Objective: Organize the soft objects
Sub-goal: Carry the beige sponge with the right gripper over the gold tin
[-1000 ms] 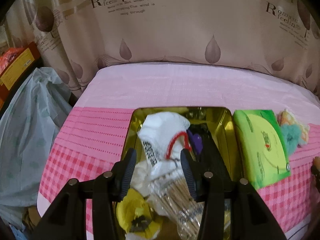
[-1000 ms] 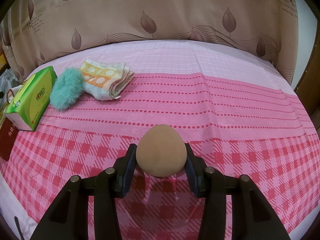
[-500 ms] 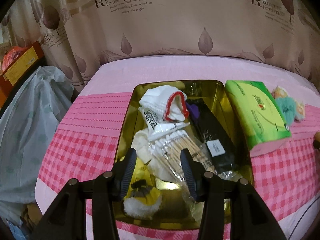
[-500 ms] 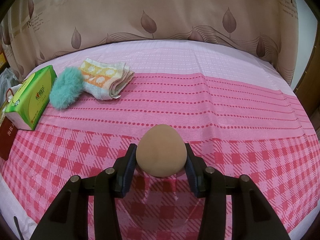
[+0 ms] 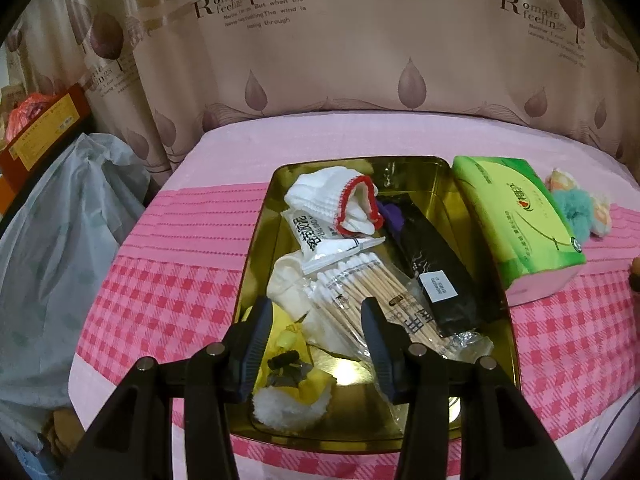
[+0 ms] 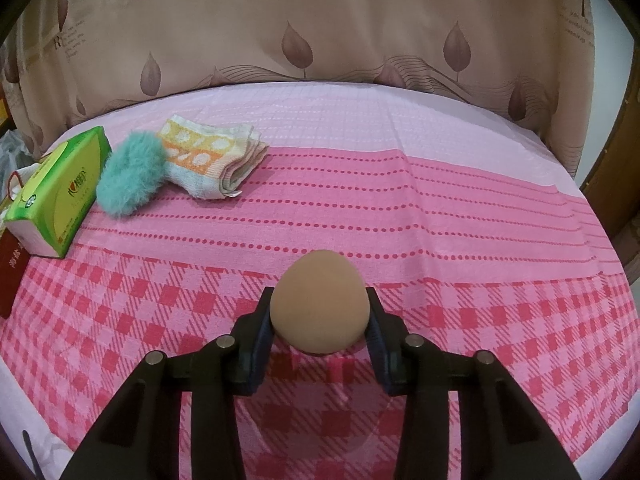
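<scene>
Right gripper (image 6: 319,322), fingers closing on the sponge (image 6: 319,300) for lifting; left gripper (image 5: 316,344), fingers open and empty, hovers over the tin (image 5: 506,312) receiving soft items.

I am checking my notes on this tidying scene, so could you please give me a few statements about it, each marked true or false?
1. The right gripper has a tan egg-shaped sponge between its jaws. True; the jaws are closing on it.
2. The left gripper holds the bag of cotton swabs. False; its jaws stand open above the gold tray, holding nothing.
3. The green tissue pack lies inside the tray. False; it sits on the cloth beside it.
4. A teal fluffy scrunchie lies against a folded patterned towel. True.
5. A white glove with a red cuff lies in the tray. True.
</scene>
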Available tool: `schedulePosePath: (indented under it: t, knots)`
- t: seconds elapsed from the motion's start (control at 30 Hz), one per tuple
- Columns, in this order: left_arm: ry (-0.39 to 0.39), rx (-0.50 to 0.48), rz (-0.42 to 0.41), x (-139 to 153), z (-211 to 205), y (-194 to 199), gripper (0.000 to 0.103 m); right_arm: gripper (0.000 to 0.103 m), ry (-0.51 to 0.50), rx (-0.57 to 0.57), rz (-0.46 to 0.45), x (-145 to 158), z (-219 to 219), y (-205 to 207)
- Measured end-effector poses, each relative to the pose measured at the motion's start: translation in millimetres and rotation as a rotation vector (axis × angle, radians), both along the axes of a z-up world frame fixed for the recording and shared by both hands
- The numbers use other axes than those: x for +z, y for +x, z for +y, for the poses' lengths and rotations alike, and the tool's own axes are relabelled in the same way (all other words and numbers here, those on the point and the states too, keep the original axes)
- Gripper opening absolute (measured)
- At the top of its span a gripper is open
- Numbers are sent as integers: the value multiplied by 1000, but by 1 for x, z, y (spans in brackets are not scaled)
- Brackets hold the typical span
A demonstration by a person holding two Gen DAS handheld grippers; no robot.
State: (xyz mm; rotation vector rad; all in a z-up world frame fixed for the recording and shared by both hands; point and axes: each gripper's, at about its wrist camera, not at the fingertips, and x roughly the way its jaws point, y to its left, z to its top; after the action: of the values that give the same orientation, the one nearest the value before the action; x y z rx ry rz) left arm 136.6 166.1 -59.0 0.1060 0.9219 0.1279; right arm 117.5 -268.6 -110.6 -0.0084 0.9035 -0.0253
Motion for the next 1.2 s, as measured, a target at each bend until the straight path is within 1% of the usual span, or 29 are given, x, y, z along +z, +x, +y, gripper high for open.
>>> schedulePosePath:
  t: [0.2,0.27,0.33,0.47,0.73,0.8,1.0,1.03,1.07,1.13,1.17,1.2]
  knots:
    - [-8,-15,8,-3,-2,0,47,38,4,-20,0,2,-4,-3]
    - [-3,-19,8,-4,-3,0,47,38,-3,-17,0,3,2,-5]
    - [-4,-21,9,-4,-4,0,47,38,7,-4,4,3,2,-6]
    - [-8,-22,14,-5,-4,0,47,38,19,23,1,5,17,-10]
    - [-20,-11,2,-3,-1,0,47,38,36,112,-23,19,44,-17]
    - [-17,-6,0,-3,1,0,47,38,56,136,-32,24,50,-18]
    - [-21,3,-6,-1,3,-1,47,38,63,229,-69,48,90,-23]
    - [-21,6,-8,0,4,-1,47,38,64,245,-75,53,99,-22]
    - [-22,8,-8,0,4,-1,47,38,65,255,-78,55,118,-24]
    - [-25,17,-10,1,6,-1,47,38,71,288,-90,62,128,-26]
    - [-26,21,-13,2,7,-1,47,38,71,298,-93,63,145,-27]
    - [-27,27,-16,3,8,-1,47,38,73,316,-98,67,150,-28]
